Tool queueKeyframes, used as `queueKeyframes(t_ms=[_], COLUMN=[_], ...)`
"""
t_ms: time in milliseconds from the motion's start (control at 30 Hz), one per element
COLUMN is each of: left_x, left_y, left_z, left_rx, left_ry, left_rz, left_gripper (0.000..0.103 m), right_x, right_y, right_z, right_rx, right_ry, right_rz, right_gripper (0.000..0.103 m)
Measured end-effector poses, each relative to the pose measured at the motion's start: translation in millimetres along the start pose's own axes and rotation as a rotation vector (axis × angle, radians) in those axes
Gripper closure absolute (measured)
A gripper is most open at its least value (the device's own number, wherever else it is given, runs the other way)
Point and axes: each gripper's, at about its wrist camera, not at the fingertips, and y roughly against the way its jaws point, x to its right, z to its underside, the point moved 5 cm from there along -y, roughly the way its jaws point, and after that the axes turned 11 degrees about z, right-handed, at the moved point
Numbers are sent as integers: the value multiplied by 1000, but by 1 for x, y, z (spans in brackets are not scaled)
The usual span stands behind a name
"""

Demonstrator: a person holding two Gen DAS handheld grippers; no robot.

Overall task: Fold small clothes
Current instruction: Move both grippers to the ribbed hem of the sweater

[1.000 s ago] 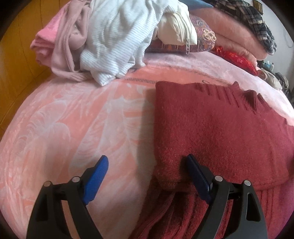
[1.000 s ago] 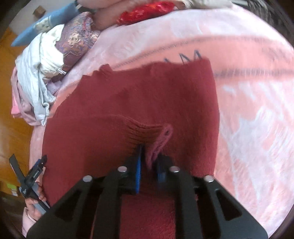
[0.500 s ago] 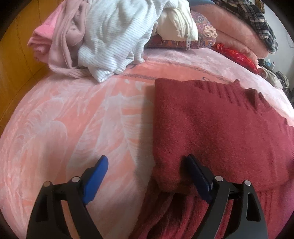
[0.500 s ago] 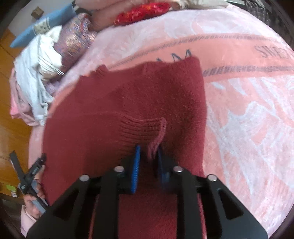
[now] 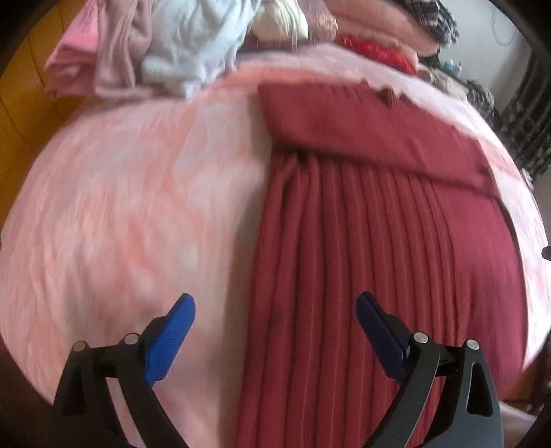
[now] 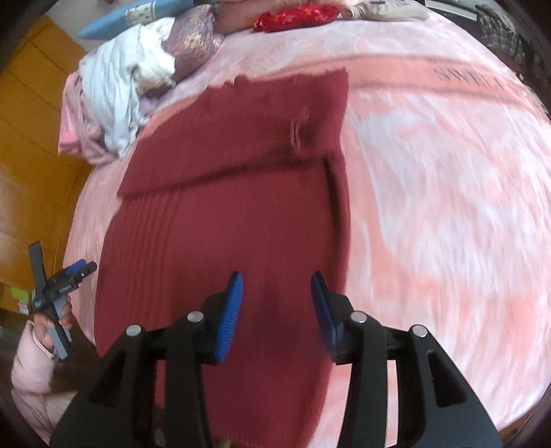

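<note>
In the left wrist view the left gripper [image 5: 275, 310] has its blue pads [image 5: 168, 344] spread wide, having just opened a little further, and nothing is between them: one pad hangs over the pink blanket [image 5: 120, 206], the other over the ribbed lower part of the dark red sweater [image 5: 378, 224]. In the right wrist view the right gripper [image 6: 277, 303] stands with its jaws partly apart, just opened, with only the flat knit showing in the gap and no fabric pinched. The sweater fills the centre of both frames, lying flat on the blanket, with a folded band across its upper part; the folded band's lower edge runs across the middle of each frame, and a cuff sits on that band in the right wrist view. Beyond it, at the upper left, a heap of clothes [image 6: 113, 93] in white, pale pink and mauve crowds the bed's far corner, beside a patterned cushion [image 6: 193, 44] and a red embroidered item [image 6: 296, 15]. Lettering is woven into the blanket at the upper right of the right wrist view, upside down and too blurred to read. The widest bare stretch of blanket lies to the right of the sweater there; at the lower left a sleeved hand [image 6: 51, 320] grips the other tool at the bed's edge, with yellow wood [image 6: 31, 103] behind.
</note>
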Motion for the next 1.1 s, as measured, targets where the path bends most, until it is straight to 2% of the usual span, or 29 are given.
queueKeyframes(t_ms=[167, 233, 367, 433, 500, 633, 733, 800, 1100], left_x=[-2, -4, -3, -4, -11, -23, -21, -14, -7], left_y=[20, 25, 25, 24, 23, 16, 12, 9, 4], left_z=[44, 58, 83, 92, 101, 115, 120, 122, 126], left_rx=[-41, -57, -100, -113, -116, -135, -149, -155, -155], left_ry=[-7, 0, 11, -1, -4, 77, 72, 54, 58], left_rz=[-24, -35, -23, -40, -64, 14, 26, 47, 44], left_gripper=[8, 8, 8, 8, 8, 8, 8, 8, 9], right_x=[5, 4, 0, 0, 3, 9, 7, 7, 8], right_y=[8, 6, -2, -4, -7, -20, -28, -36, -49], right_z=[62, 83, 113, 125, 133, 149, 154, 157, 163], right_rx=[-76, -105, -157, -162, -177, -217, -238, -251, -267], right_ry=[1, 7, 19, 21, -8, -40, -71, -74, -87], right_rz=[-12, 11, 36, 48, 34, 28, -4, 6, -2], right_gripper=[56, 56, 53, 52, 49, 49, 49, 49, 48])
